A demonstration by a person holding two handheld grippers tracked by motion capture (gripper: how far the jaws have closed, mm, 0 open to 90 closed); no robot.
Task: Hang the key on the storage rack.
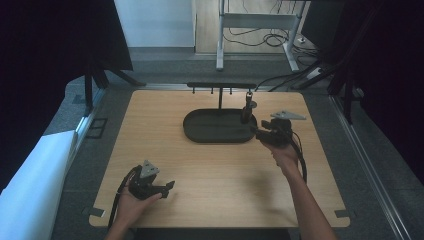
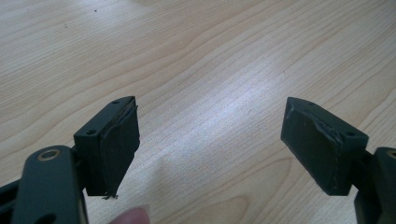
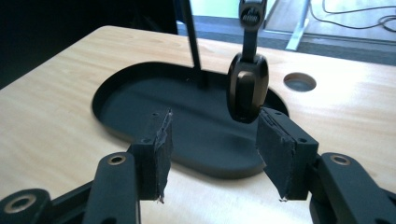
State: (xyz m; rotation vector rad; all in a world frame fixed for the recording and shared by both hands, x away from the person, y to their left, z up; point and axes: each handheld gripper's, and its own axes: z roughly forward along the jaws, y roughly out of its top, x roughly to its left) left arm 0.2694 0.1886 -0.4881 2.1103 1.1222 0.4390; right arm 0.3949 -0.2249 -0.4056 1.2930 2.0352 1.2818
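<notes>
Near the far edge of the table, centred: an oval tray, with a post rising from its back part to a hook rail. Hanging from the rail's right end, over the tray's right end: a key fob. Just right of the tray (close before the fob): right gripper. Well apart, at the near left: left gripper.

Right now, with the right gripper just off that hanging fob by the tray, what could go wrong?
The black fob hangs freely from the stand's bar, so a brush from the right gripper, whose jaws stand open with nothing between them, could set it swinging. The gripper's right pad sits close above the tray rim and might nudge it.
</notes>
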